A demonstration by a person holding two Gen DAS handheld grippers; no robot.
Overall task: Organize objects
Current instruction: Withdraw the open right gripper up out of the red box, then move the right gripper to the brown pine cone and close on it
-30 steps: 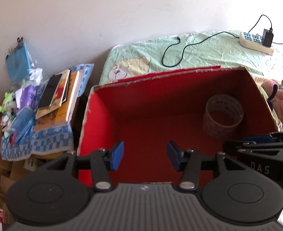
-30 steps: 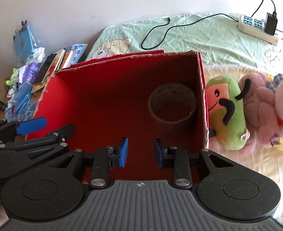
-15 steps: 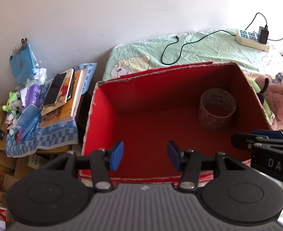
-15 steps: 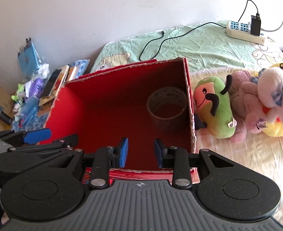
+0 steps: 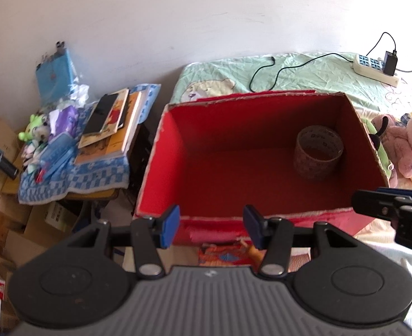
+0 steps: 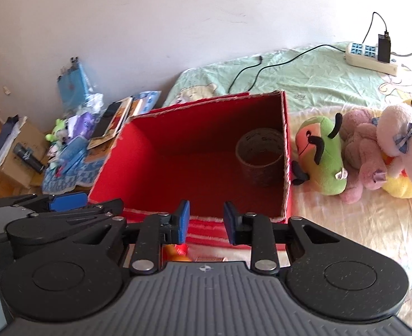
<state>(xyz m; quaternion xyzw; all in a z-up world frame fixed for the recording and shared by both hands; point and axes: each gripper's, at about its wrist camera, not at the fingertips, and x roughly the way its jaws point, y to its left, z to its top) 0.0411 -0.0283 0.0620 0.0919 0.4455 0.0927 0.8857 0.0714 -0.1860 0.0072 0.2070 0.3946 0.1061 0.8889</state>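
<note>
— Tape roll (image 6: 260,155): how many, and where?

— One, standing on end in the far right corner of the single red box (image 5: 206,156), which sits on the bed (image 6: 304,75). Printing runs around the roll's inner rim, too small to read.

— And the soft toys?

— Beside the box's right wall lie one green plush (image 6: 322,159), one pink plush (image 6: 365,154) and one white plush (image 6: 402,145) with a blue bow; yellow shows beneath, partly hidden.

— The grippers?

— Two. The left hand-held gripper (image 5: 211,225) hovers before the box's near wall, blue pads spread wide, empty. The right hand-held gripper (image 6: 206,222) has a narrower gap, also empty.

— Anything else countable?

— One power strip (image 6: 369,57) with one black charger (image 6: 383,47) plugged in; one cluttered side table (image 5: 74,151)
</note>
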